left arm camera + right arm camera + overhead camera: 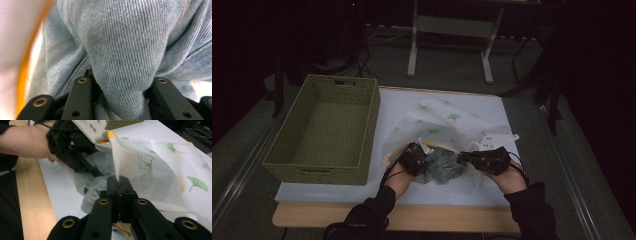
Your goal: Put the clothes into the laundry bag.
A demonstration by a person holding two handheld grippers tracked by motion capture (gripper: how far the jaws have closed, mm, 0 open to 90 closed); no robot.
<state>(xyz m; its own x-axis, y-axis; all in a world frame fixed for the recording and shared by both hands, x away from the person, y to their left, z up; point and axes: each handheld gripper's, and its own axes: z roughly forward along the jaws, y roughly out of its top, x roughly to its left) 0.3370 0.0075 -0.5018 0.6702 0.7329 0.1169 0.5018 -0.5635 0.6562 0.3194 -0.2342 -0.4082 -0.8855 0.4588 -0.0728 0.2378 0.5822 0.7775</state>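
Between the left gripper's [426, 159] jaws denim [120, 50] is bunching, while the right gripper [119, 185] is pinching the sheer cloth [155, 167]; pulling evenly should help.

Faded blue denim [120, 50]; white cloth [160, 167] with green leaves, yellow trim; olive basket [329, 131].

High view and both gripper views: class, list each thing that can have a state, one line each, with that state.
Left gripper: shut on denim garment.
Right gripper: shut on mesh bag.
Denim garment: bunched up, held.
Mesh bag: pinched at its edge, partly lifted, otherwise draped on the table.
Woven basket: upright, empty.
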